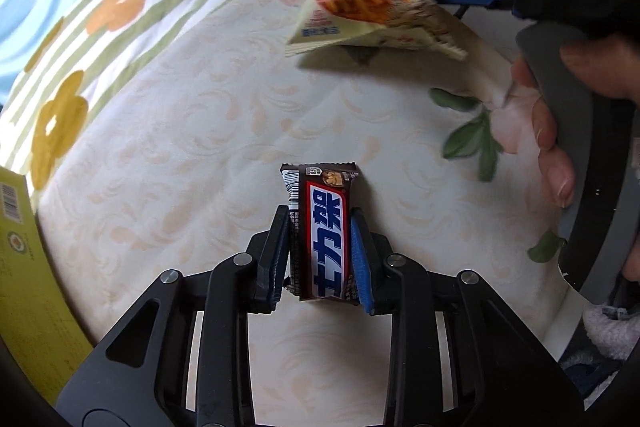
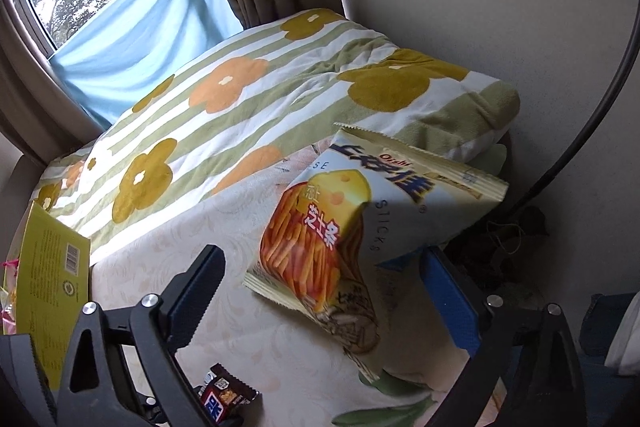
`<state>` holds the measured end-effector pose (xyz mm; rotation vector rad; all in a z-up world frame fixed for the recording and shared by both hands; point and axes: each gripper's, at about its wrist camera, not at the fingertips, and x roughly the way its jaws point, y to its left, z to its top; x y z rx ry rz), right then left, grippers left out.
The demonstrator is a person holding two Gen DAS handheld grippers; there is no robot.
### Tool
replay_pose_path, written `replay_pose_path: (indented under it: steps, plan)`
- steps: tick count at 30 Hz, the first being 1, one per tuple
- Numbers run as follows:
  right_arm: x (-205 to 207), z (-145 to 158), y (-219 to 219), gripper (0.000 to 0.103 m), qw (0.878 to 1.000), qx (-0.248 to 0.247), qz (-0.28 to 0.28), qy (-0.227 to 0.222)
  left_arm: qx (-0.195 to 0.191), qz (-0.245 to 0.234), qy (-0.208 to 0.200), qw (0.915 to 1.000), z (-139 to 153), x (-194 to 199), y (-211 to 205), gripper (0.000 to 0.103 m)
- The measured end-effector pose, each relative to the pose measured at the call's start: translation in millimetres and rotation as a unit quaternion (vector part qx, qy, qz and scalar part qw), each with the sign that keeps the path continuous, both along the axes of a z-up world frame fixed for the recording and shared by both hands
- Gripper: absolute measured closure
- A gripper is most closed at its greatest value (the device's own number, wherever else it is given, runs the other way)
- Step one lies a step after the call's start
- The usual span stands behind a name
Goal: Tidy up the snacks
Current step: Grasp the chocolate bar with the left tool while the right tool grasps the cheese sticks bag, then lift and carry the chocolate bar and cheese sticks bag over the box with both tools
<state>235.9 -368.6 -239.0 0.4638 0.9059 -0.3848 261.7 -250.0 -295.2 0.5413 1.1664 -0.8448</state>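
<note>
My left gripper (image 1: 320, 227) is shut on a brown chocolate bar (image 1: 322, 231) with a red, white and blue label, held just above the cream patterned mattress (image 1: 180, 147). The bar's end also shows at the bottom of the right wrist view (image 2: 224, 397). A bag of cheese sticks (image 2: 344, 223) with orange and yellow print lies between my right gripper's (image 2: 324, 267) wide-open fingers. In the left wrist view the bag (image 1: 372, 15) hangs under the right gripper at the top; whether a finger touches it I cannot tell.
A yellow-green cardboard box (image 2: 48, 279) stands at the left edge, also in the left wrist view (image 1: 24, 267). A striped flower-print blanket (image 2: 248, 87) lies folded at the far end of the bed. A wall and a curtained window lie beyond.
</note>
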Motion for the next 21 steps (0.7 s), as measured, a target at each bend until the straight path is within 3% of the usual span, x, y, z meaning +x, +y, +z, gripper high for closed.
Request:
replay_pose_path:
  steps: [2, 7, 11, 14, 21]
  plan:
    - [4.2, -6.0, -0.9, 0.013, 1.000, 0.005, -0.004, 0.003, 0.000, 0.007, -0.001, 1.0000, -0.3, 6.5, 4.2, 0.078]
    - [13.6, -21.0, -10.3, 0.015, 0.999, 0.030, -0.021, 0.002, 0.005, 0.020, -0.006, 0.9998, -0.5, 20.4, 13.9, 0.078]
    - [18.2, -25.8, -13.7, 0.026, 0.999, 0.038, -0.026, -0.001, 0.006, 0.032, -0.006, 0.9995, -0.2, 29.5, 18.8, 0.078]
    - [21.4, -24.2, -12.6, 0.035, 0.999, 0.035, -0.017, -0.005, 0.006, 0.039, -0.002, 0.9992, -0.9, 36.9, 21.6, 0.078]
    - [22.8, -15.8, -5.4, 0.044, 0.999, 0.033, 0.014, -0.018, -0.003, 0.055, -0.005, 0.9985, 4.4, 42.1, 26.4, 0.078]
